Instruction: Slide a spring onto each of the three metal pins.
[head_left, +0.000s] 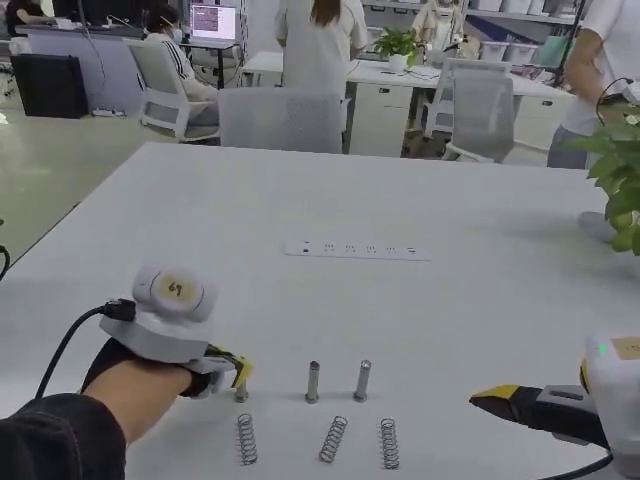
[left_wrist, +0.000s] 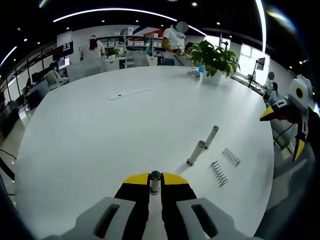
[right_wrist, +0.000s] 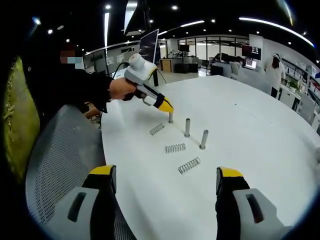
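1. The left gripper (head_left: 238, 376) is being held closed on the left pin (left_wrist: 155, 179), which is being steadied upright near the near edge of the worktop (head_left: 420, 190).
2. The right gripper (right_wrist: 166, 175) is being held wide open and empty above the worktop's near right corner.
3. The middle pin (head_left: 313, 381) and right pin (head_left: 362, 380) are being left standing free, axes vertical.
4. The left spring (head_left: 246, 438), middle spring (head_left: 333, 438) and right spring (head_left: 389, 443) are being shown lying flat between the pins and the near edge. Their long axes are running roughly near edge to far edge, with the middle one slanted.
5. The right spring is being judged nearest the right gripper, on its left. A quarter-turn to upright is being judged necessary before threading.
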